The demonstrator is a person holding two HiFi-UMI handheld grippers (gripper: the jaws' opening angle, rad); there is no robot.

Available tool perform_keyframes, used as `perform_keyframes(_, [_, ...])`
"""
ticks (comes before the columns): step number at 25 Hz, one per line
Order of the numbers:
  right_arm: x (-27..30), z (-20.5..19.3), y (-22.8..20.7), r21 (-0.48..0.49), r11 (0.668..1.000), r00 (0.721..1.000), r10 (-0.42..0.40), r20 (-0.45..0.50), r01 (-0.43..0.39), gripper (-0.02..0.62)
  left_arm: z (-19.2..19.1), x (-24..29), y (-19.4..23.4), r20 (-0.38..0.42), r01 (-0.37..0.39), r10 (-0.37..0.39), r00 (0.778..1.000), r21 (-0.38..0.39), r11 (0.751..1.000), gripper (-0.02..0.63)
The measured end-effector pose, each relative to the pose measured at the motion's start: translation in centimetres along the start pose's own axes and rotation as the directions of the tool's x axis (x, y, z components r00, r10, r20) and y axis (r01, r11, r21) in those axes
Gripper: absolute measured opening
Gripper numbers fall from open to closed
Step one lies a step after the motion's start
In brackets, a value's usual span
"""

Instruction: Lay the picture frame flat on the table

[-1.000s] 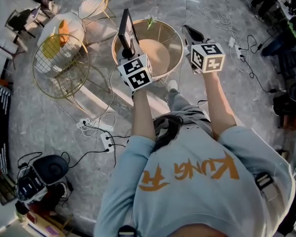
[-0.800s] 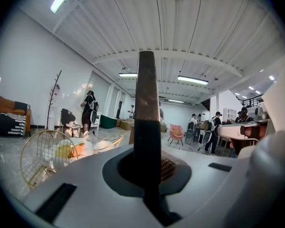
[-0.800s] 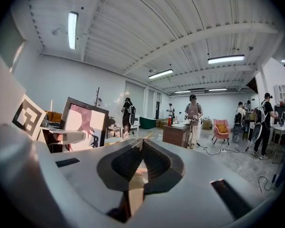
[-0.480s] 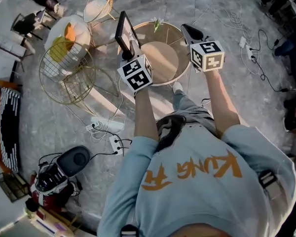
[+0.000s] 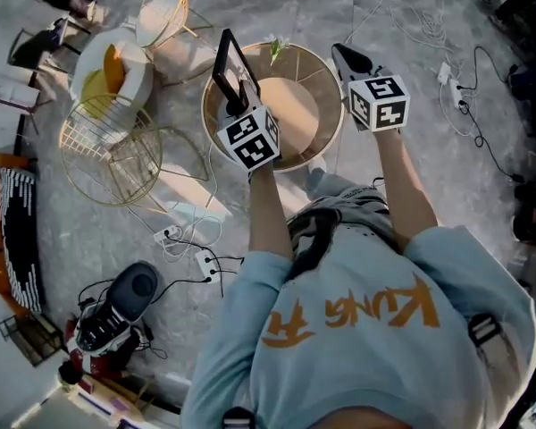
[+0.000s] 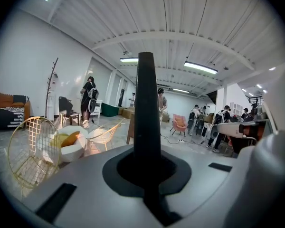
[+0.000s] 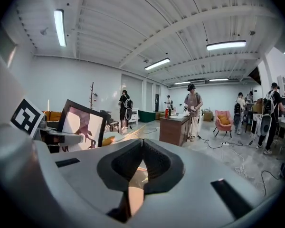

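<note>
A black picture frame (image 5: 226, 63) stands upright on its edge over the left side of the round wooden table (image 5: 290, 105). My left gripper (image 5: 240, 94) is shut on the frame's lower edge, its marker cube toward me. In the left gripper view the picture frame (image 6: 147, 108) shows edge-on as a dark bar between the jaws. My right gripper (image 5: 345, 57) hovers over the table's right rim, shut with nothing in it. In the right gripper view my right gripper (image 7: 142, 145) has its jaws touching, and the picture frame (image 7: 83, 125) shows at the left with its pinkish picture facing the camera.
A gold wire chair (image 5: 107, 146) and a white seat with yellow and orange cushions (image 5: 107, 65) stand left of the table. Power strips and cables (image 5: 186, 232) lie on the floor by my feet. Several people and a wooden desk (image 7: 173, 127) stand farther off.
The head camera has shifted slightly. My left gripper still holds the frame upright over the table's left side, and my right gripper stays shut near the right rim.
</note>
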State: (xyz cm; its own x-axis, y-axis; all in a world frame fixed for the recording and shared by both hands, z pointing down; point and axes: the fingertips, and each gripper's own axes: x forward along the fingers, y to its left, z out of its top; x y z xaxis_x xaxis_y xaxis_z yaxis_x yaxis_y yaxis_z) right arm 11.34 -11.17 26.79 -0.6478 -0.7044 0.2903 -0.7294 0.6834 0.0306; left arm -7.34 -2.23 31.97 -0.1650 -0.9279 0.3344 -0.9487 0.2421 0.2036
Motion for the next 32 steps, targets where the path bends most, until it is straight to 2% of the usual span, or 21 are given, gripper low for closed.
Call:
perform_keyframes(3, [2.5, 0.2, -3.6, 0.033, 0.999, 1.000, 0.008, -0.011, -0.007, -0.002, -0.6, 3.5, -1.2, -0.031, -0.017, 0.016, 0.999, -0.026, 1.000, 0.028])
perform_keyframes(7, [6.0, -0.4, -8.7, 0.081, 0.997, 1.000, -0.001, -0.020, 0.003, -0.002, -1.7, 7.9, -3.5, -0.099, -0.001, 0.000, 0.995, -0.014, 1.000, 0.028])
perform_keyframes(11, [9.9, 0.0, -10.2, 0.105, 0.993, 0.998, 0.049, -0.031, -0.045, -0.002, -2.1, 11.0, -4.3, -0.155, -0.021, 0.021, 0.988, 0.002, 1.000, 0.028])
perform_keyframes(18, [14.8, -3.6, -9.6, 0.236, 0.963, 0.988, 0.143, -0.051, -0.127, -0.002, -4.2, 12.3, -2.6, -0.258, -0.078, 0.094, 0.962, 0.073, 0.994, 0.026])
perform_keyframes(24, [16.8, -7.4, -9.3, 0.307, 0.937, 0.978, 0.194, -0.070, -0.164, -0.002, -7.1, 12.0, -1.7, -0.326, -0.114, 0.135, 0.936, 0.082, 0.990, 0.028])
perform_keyframes(28, [18.7, -9.2, -8.2, 0.322, 0.929, 0.971, 0.221, -0.088, -0.183, -0.002, -8.9, 12.7, -1.3, -0.370, -0.107, 0.120, 0.921, 0.055, 0.993, 0.028])
perform_keyframes(32, [19.8, -11.7, -6.7, 0.331, 0.929, 0.966, 0.220, -0.133, -0.166, -0.002, -11.3, 13.4, -0.3, -0.423, -0.089, 0.093, 0.901, 0.027, 0.996, 0.028])
